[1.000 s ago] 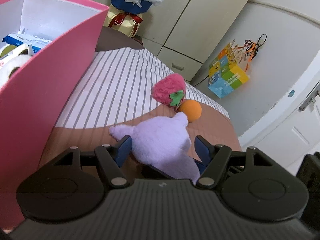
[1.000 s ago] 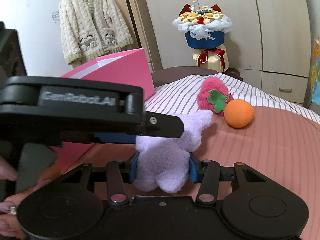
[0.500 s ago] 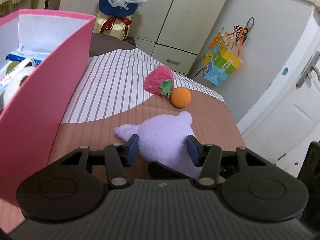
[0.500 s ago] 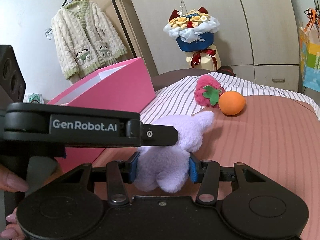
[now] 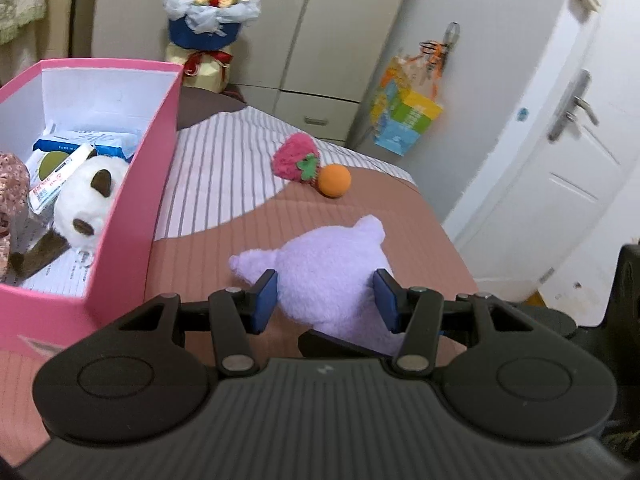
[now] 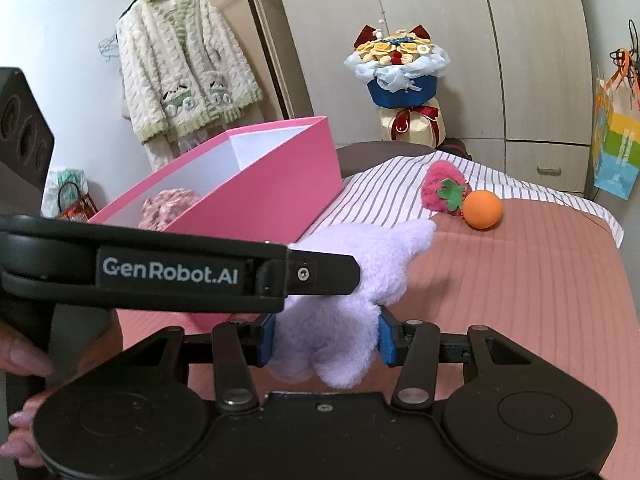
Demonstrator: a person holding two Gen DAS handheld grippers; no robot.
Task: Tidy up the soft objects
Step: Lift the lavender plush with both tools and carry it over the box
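Observation:
A pale purple plush toy (image 5: 332,264) hangs above the brown striped bed cover, held from both sides. My left gripper (image 5: 326,294) is shut on its body, blue pads pressed into the fur. My right gripper (image 6: 324,340) is shut on the plush's (image 6: 384,248) lower end. The left gripper's black body (image 6: 180,272) crosses the right wrist view just above it. An open pink box (image 5: 132,216) stands to the left and holds a panda plush (image 5: 86,196) and packets. Farther along the bed lie a pink strawberry plush (image 5: 294,158) and an orange ball (image 5: 334,181).
A flower bouquet (image 5: 208,8) stands beyond the bed by the wardrobe doors. A colourful bag (image 5: 404,116) hangs on the right wall near a white door (image 5: 560,168). A knitted cardigan (image 6: 184,76) hangs behind the pink box (image 6: 272,200). A hand (image 6: 20,360) grips the left handle.
The left jaws closed onto the purple plush. Both grippers rose and drew back with it, and the inside of the pink box came into the left wrist view.

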